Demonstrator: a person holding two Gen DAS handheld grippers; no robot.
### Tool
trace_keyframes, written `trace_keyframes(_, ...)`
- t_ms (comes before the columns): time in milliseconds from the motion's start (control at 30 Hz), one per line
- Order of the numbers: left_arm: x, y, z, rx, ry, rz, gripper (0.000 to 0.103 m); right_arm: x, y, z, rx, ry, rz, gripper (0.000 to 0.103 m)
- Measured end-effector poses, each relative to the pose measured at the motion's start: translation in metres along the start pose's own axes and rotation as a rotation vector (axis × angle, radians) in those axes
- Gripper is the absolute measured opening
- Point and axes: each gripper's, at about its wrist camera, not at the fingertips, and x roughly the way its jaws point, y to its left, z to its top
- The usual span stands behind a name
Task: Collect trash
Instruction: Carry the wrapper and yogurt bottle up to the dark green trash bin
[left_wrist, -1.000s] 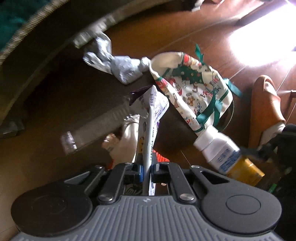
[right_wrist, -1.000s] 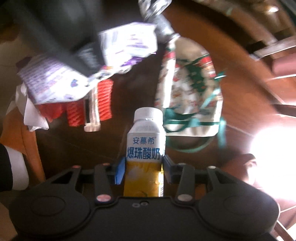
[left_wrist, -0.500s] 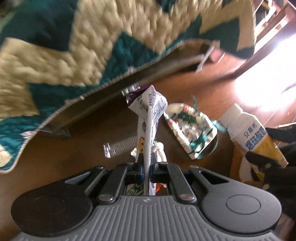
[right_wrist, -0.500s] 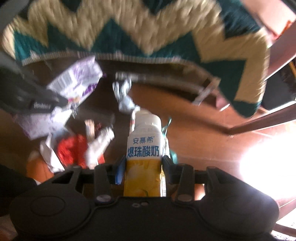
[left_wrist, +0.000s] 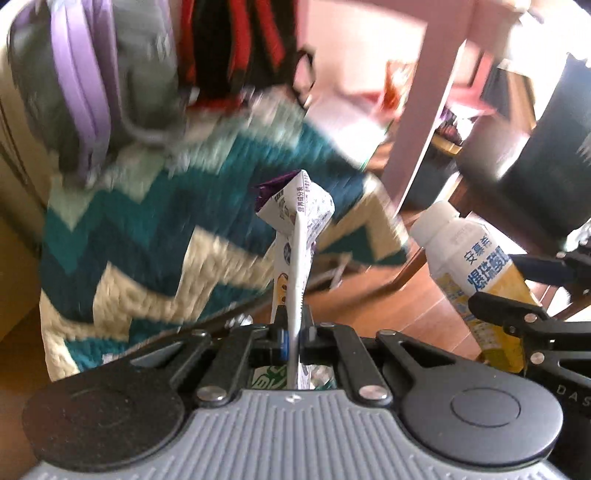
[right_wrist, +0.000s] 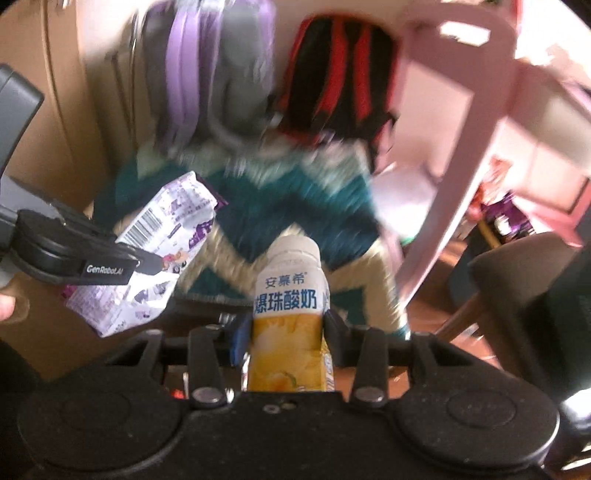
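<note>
Both tongs have risen well off the floor since the earlier frames: the foil scrap, the printed pouch and the red wrapper that lay below them are gone from view, and a zigzag blanket (left_wrist: 155, 236) now fills the middle of both views.

Left tongs (left_wrist: 293, 338) are pressed together, pinching a flattened carton (left_wrist: 295, 240). Seen edge-on in the left view, its long axis runs straight up away from the tongs, folded white and purple end uppermost. In the right view the same carton (right_wrist: 155, 251) shows its broad face with a barcode, tilted, hanging in the air at the left, gripped by the left tongs (right_wrist: 147, 264).

Right tongs (right_wrist: 282, 332) are spread partway and clamp a bottle (right_wrist: 288, 306) by its yellow lower body. The bottle stands upright along the tongs, white cap away from the camera, blue print on its label. In the left view the bottle (left_wrist: 469, 266) leans with its cap up and to the left, held in the air at the right edge.

Whether either container holds anything cannot be told.

Behind the blanket hang a grey and purple bag (right_wrist: 207, 81) and a black and red bag (right_wrist: 340, 77), both blurred. A pink frame (right_wrist: 458, 155) stands at the right. Brown wood floor (left_wrist: 417, 299) shows low in the left view.
</note>
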Motion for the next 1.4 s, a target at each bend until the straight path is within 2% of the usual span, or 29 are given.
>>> trace_keyframes(167, -0.051, -0.048, 0.04, 0.037, -0.114, -0.044, 0.005, -0.056, -0.044, 0.019, 0.078, -0.119, -0.019, 0.04)
trace_keyframes(367, -0.093, -0.114, 0.094, 0.097, -0.229, -0.096, 0.005, -0.12, -0.1, 0.042, 0.157, -0.289, -0.083, 0.04)
trace_keyframes(567, -0.125, -0.19, 0.15, 0.179, -0.343, -0.168, 0.005, -0.163, -0.165, 0.055, 0.216, -0.421, -0.208, 0.04)
trace_keyframes(767, -0.139, -0.266, 0.205, 0.231, -0.407, -0.259, 0.005, -0.194, -0.229, 0.068, 0.279, -0.496, -0.343, 0.04)
trace_keyframes(967, -0.131, -0.332, 0.25, 0.261, -0.438, -0.333, 0.005, -0.205, -0.306, 0.075, 0.392, -0.523, -0.466, 0.04)
trace_keyframes(1167, -0.11, -0.388, 0.286, 0.258, -0.446, -0.392, 0.005, -0.187, -0.362, 0.073, 0.477, -0.492, -0.54, 0.04)
trace_keyframes(1400, -0.058, -0.431, 0.305, 0.261, -0.361, -0.404, 0.005, -0.162, -0.384, 0.059, 0.496, -0.389, -0.576, 0.041)
